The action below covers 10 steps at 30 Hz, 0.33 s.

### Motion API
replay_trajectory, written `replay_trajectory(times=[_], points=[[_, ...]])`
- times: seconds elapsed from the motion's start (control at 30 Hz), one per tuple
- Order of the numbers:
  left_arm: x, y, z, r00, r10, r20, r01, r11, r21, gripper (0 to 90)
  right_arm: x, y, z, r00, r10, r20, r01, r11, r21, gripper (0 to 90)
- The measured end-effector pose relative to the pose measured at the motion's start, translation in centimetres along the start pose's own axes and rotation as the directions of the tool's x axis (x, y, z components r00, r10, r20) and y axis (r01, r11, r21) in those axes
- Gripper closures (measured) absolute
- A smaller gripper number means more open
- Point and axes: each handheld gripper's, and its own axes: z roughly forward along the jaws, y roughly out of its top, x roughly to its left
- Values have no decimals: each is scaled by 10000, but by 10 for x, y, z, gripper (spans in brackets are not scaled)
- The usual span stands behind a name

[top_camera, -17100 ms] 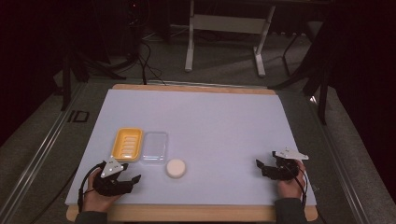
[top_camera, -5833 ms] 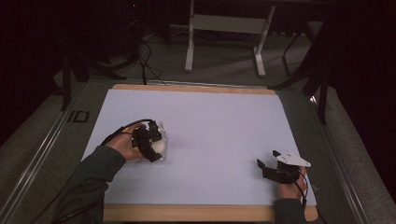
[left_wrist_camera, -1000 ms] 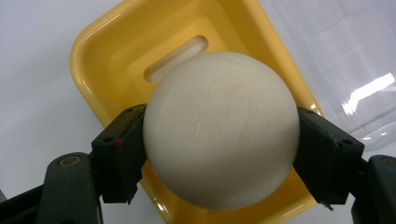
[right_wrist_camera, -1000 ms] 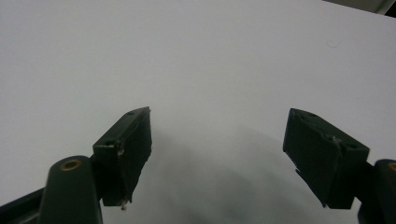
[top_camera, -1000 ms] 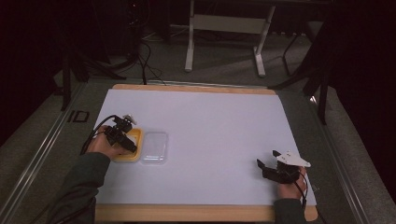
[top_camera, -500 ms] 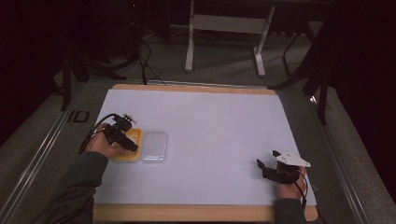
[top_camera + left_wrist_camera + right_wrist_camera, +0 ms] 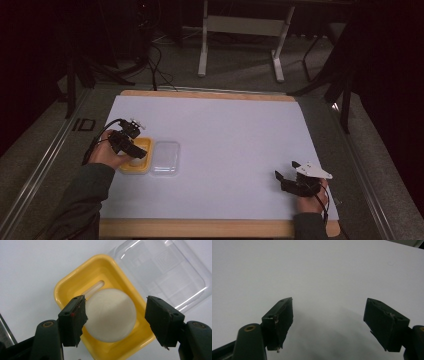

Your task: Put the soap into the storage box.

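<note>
Yellow plastic tray (image 7: pixel 75 287) is cradling a round, matte white soap (image 7: pixel 110 314) beside a clear lid (image 7: pixel 165 272), both hand-held grippers, left (image 7: pixel 115 317) and right (image 7: pixel 328 322), gaping wide, gripping nothing.

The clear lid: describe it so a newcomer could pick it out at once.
Start at the white table mat and go to its near-left area, where the left tool hovers. A yellow dish holding a white round soap sits there. The clear lid lies alongside it, see-through and empty.
</note>
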Motion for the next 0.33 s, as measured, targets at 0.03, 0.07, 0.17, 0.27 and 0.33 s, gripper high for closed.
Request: replay_trajectory(times=[0.03, 0.07, 0.17, 0.27, 0.33], points=[[-1, 0, -1, 10000, 46, 74, -45, 10000, -62, 342, 0, 0, 0, 10000, -2, 1, 2, 10000, 3, 232], [-2, 0, -1, 9999, 79, 122, -77, 9998, -161, 346, 0, 0, 0, 10000, -6, -4, 6, 10000, 4, 232], [-7, -1, -3, 9992, 310, 247, -300, 9988, -384, 357, 0, 0, 0, 10000, -16, -13, 16, 10000, 31, 232], [-12, -2, -2, 9986, 484, 200, -472, 9973, -561, 358, -1, 0, 1, 10000, 21, -33, -21, 9999, 112, 232], [-17, -4, -2, 9977, 615, 294, -592, 9954, -751, 359, -1, 1, 2, 10000, 28, -54, -27, 9998, 180, 232]])
